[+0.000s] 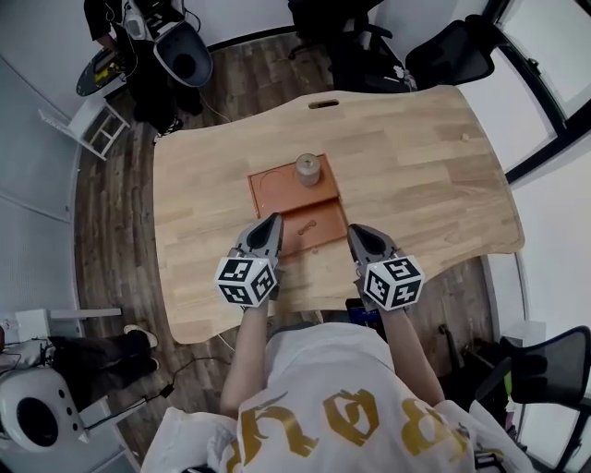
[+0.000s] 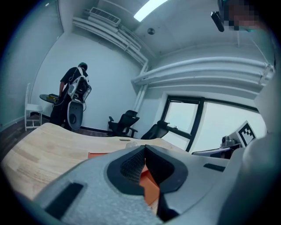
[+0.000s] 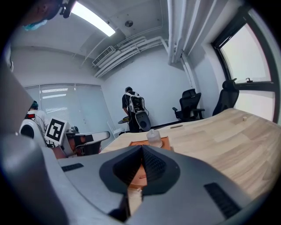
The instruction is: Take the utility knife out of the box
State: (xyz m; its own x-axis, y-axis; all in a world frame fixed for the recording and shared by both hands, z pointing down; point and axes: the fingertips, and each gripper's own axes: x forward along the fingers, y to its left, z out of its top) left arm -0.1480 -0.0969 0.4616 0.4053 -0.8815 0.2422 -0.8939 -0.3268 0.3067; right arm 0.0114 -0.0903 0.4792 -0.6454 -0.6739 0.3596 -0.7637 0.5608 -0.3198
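Note:
A flat orange-brown box (image 1: pixel 277 189) lies open in the middle of the wooden table (image 1: pixel 416 175). A small, slim orange object (image 1: pixel 307 224) that may be the utility knife rests on its near half. A small pale bottle (image 1: pixel 307 169) stands on the far half; it also shows in the right gripper view as the bottle (image 3: pixel 154 138). My left gripper (image 1: pixel 272 222) hovers over the box's near left corner. My right gripper (image 1: pixel 355 231) is just off the near right corner. Both are shut with nothing between the fingers: left gripper (image 2: pixel 144 147), right gripper (image 3: pixel 142 147).
The table's near edge (image 1: pixel 305 319) runs just under my hands. A handle slot (image 1: pixel 323 103) is cut near the far edge. Black office chairs (image 1: pixel 443 55) stand beyond the table, and a person (image 1: pixel 106 23) stands by equipment at the far left.

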